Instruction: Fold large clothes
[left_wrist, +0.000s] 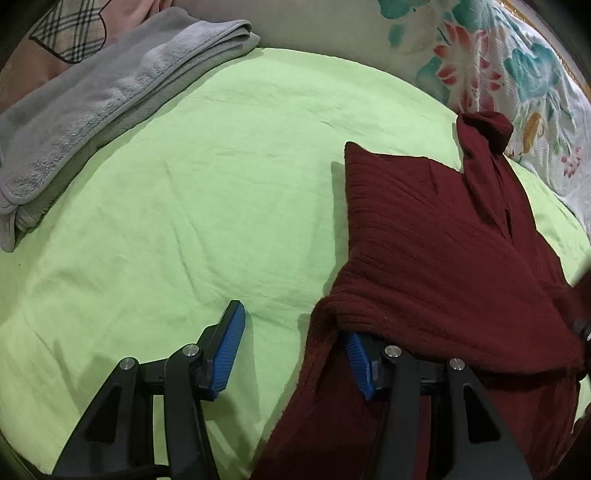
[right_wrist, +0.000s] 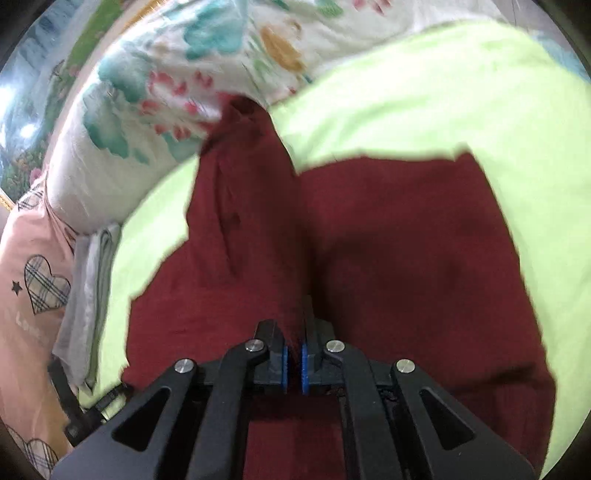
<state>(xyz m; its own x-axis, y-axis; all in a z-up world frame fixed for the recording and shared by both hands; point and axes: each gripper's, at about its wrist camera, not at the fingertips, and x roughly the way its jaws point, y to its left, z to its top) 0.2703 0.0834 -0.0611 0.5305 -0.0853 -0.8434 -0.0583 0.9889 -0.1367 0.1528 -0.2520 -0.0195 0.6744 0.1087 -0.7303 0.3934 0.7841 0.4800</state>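
A dark red knitted garment lies partly folded on the green bed sheet. One sleeve points toward the floral quilt. My left gripper is open, with its left pad bare over the sheet. The garment's edge drapes over its right pad. In the right wrist view, my right gripper is shut on a fold of the red garment and holds it close above the sheet. That view is blurred.
A folded grey towel lies at the far left of the bed. A floral quilt borders the far right. A pink pillow with plaid hearts sits beyond the towel.
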